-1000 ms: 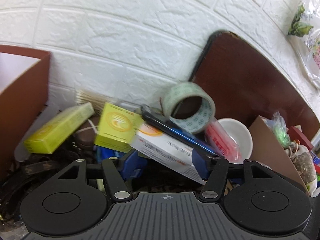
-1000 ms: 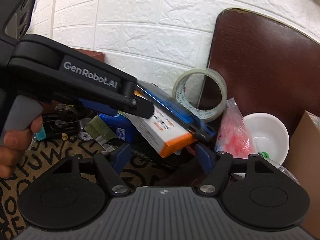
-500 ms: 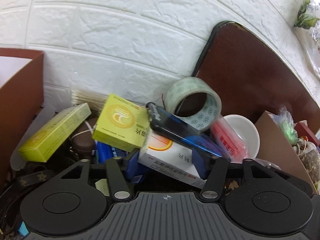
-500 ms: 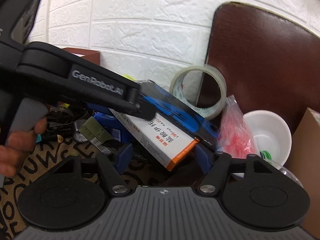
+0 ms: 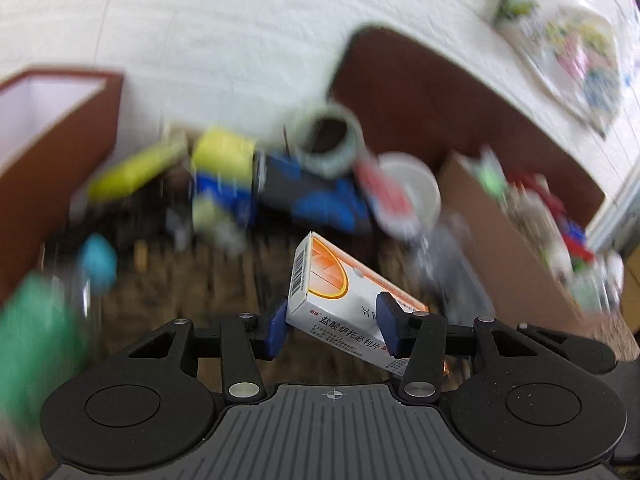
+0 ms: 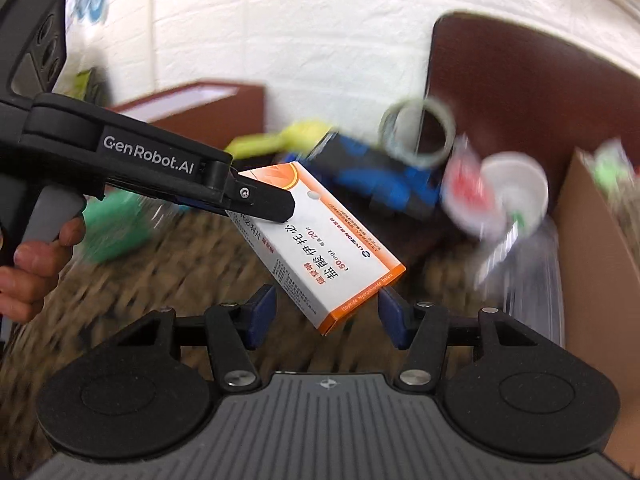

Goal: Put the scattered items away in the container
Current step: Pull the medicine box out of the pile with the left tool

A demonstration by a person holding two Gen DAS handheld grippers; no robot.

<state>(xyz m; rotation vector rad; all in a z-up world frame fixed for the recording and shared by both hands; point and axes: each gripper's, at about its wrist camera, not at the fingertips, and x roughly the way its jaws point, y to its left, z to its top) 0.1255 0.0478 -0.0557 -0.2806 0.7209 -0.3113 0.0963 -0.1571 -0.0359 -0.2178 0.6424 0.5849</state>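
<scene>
Orange-white medicine box (image 5: 340,300) barcode, left-view only

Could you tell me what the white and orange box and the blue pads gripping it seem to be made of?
The white and orange box looks like thin printed cardboard with a slight sheen: crisp folded edges, a barcode and printed text. The blue pads on the left tool look like matte rubber or soft plastic, though the picture cannot settle which; they show no glare and sit on black, seemingly hard plastic links.
</scene>
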